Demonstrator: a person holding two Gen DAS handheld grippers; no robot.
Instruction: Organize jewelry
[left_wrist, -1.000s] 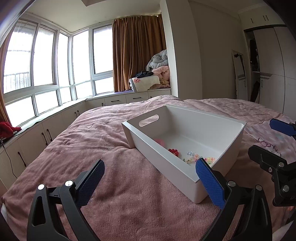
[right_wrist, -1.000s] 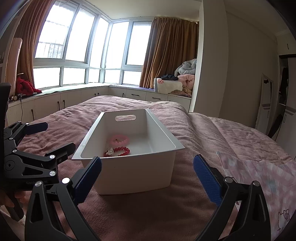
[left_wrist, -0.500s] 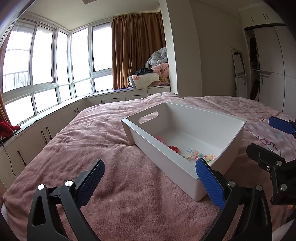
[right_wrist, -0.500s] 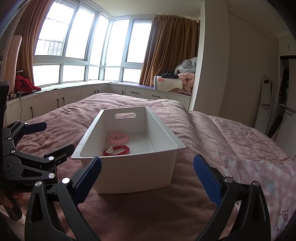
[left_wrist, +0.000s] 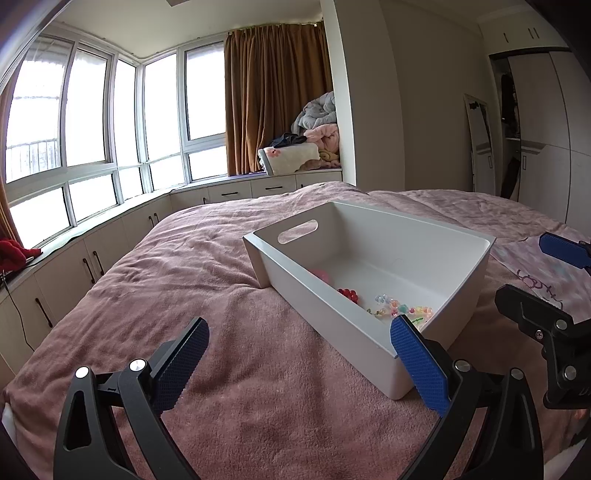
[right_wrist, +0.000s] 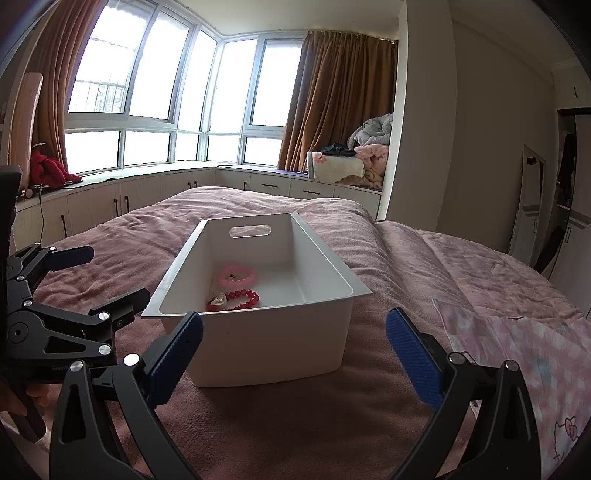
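Observation:
A white bin (left_wrist: 332, 325) (right_wrist: 280, 332) stands on the pink bed cover. Inside lie a pink bead bracelet (right_wrist: 237, 276), a red bead bracelet (right_wrist: 236, 299) (left_wrist: 348, 294) and a string of pastel beads (left_wrist: 400, 308). My left gripper (left_wrist: 299, 365) is open and empty, held above the cover before the bin's near long side; it also shows at the left of the right wrist view (right_wrist: 99, 273). My right gripper (right_wrist: 293, 343) is open and empty in front of the bin's near end; it also shows in the left wrist view (left_wrist: 535, 273).
A pink patterned cloth (right_wrist: 524, 354) lies on the bed right of the bin. Window-seat cabinets (left_wrist: 74, 266) run along the left and far side. Folded blankets (left_wrist: 310, 147) are piled by the curtain. A wardrobe (left_wrist: 535, 129) stands at the right.
Both views have risen and tilted down slightly, so more of the bin's inside and the beads show. The bin and both open grippers keep their places.

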